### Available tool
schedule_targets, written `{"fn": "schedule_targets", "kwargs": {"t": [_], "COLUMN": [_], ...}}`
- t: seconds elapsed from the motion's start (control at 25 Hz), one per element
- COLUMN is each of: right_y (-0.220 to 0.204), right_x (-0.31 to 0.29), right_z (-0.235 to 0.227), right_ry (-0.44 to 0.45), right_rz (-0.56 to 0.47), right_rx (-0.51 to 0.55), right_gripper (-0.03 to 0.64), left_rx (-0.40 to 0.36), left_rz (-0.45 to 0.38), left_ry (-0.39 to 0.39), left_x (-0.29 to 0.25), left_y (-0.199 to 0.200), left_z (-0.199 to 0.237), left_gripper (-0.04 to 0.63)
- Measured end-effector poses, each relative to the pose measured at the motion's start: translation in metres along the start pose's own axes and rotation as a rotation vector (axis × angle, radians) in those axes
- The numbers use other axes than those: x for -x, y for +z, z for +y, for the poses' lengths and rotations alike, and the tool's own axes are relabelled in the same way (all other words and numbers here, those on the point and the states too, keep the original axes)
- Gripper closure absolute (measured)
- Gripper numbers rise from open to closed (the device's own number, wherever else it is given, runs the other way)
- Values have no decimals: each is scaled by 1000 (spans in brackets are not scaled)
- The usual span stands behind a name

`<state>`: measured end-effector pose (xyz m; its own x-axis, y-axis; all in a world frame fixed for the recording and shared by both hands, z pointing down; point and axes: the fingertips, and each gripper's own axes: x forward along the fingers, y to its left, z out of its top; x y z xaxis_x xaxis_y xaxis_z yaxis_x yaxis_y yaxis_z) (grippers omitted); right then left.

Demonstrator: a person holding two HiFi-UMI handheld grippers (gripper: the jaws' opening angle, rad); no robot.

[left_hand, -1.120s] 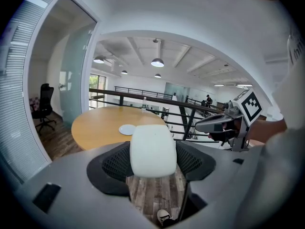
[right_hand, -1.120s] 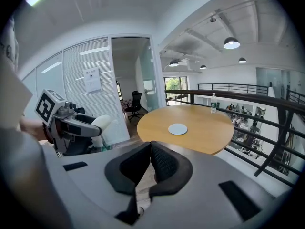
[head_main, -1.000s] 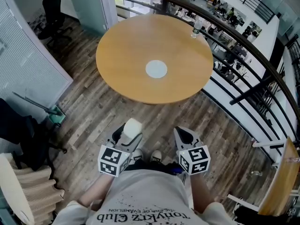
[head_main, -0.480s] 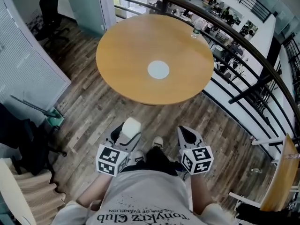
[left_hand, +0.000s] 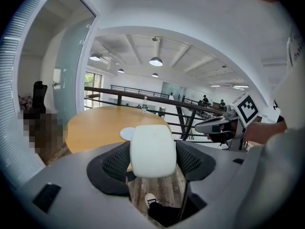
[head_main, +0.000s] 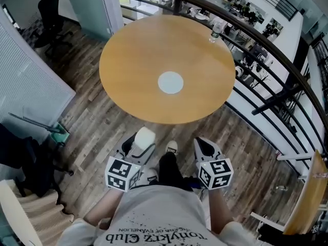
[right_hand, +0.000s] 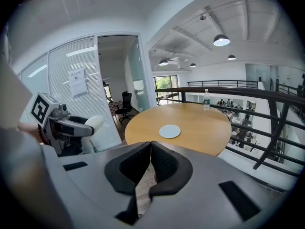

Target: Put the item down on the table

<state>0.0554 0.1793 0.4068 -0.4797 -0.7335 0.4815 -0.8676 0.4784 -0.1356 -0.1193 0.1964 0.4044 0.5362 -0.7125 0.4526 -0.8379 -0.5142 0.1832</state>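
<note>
A round wooden surface (head_main: pixel 164 60) stands on a wood-plank floor (head_main: pixel 97 122) in an open mezzanine office. A dark railing (head_main: pixel 271 55) curves past its far and right sides, and a wall of white blinds (head_main: pixel 25 81) runs along the left. A white disc (head_main: pixel 170 82) lies flat at the middle of the surface. A water bottle (head_main: pixel 215 31) stands upright near the far rim, close to the railing.

The white rounded item (left_hand: pixel 152 150) is clamped between the fingers (left_hand: pixel 114 163) of the left gripper (head_main: pixel 137 146), which press on its two sides. Its smooth pale front fills the gap between them and stands out past their tips. It hangs in the air over the floor, on the near side of the surface and short of its rim, not touching it. The right gripper (head_main: pixel 205 148) is held level beside it, apart from it. Its fingers (right_hand: pixel 164 163) are closed tip to tip with nothing between them.

Both grippers sit close in front of the person's white T-shirt (head_main: pixel 154 214), each with its marker cube (head_main: pixel 123 174) toward the body. Below and between them a dark trouser leg and a light shoe (head_main: pixel 172 147) reach onto the planks toward the surface. A strip of floor lies between the item and the near rim. A black office chair (head_main: pixel 48 9) stands well off at the far left, near a glass partition (head_main: pixel 95 6)
</note>
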Motion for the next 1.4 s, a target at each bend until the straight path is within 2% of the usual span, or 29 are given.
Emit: {"fn": "schedule_targets", "kwargs": {"t": [0.44,0.64,1.0,1.4], "right_y": [78,100,112,118], "right_x": [-77,-103,-125,-149], "right_z": [-76,-110,-137,-154], "right_ry": [49,79,107,65], "right_rz": [-8,-7,5,28], "right_rx": [42,58,65,24], "right_gripper": [592,592,592,592], "left_rx": [0,9,6,12], "left_rz": [-9,-2,12,42], "left_ry": [29,56,79,31], "left_x": [-91,-128,-160,-187], "left_y": [74,91,104,115], "left_z": [37,44,47,65], "left_gripper": [287,287,287,287]}}
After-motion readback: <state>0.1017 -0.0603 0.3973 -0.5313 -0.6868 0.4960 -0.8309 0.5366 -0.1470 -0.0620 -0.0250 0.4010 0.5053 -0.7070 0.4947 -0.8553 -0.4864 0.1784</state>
